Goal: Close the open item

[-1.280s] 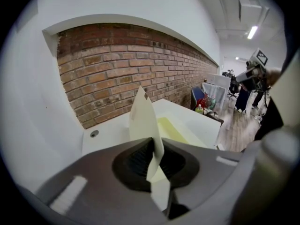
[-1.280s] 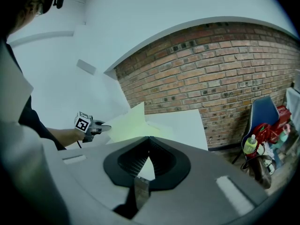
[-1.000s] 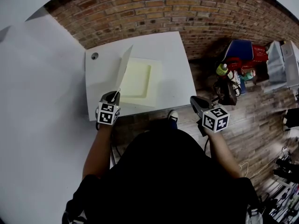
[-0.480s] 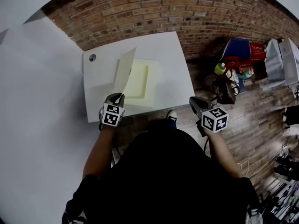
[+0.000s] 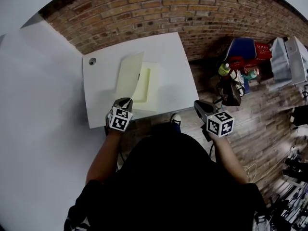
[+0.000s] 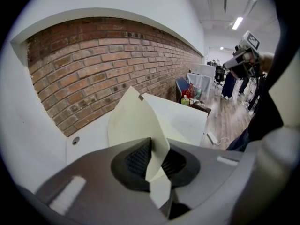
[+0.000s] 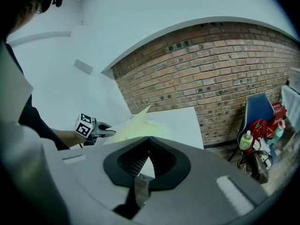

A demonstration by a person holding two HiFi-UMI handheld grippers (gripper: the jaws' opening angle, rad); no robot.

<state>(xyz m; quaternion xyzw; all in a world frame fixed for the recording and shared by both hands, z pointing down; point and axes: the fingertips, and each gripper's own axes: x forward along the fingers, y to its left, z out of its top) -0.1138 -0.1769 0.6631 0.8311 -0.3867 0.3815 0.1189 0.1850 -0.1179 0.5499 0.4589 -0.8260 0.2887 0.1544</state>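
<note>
The pale yellow flat folder is laid on the white counter, its thin cover pinched at a corner by the left tongs (cover half-raised, tilted). The right tongs are seen pressed together on nothing, off the counter.

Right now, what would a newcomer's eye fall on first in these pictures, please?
The thin pale yellow folder cover stands half raised on the white square table, its near corner pinched in the left tongs. The right tongs hang shut and empty beside the table's near right corner. A red brick wall runs behind the table.
</note>
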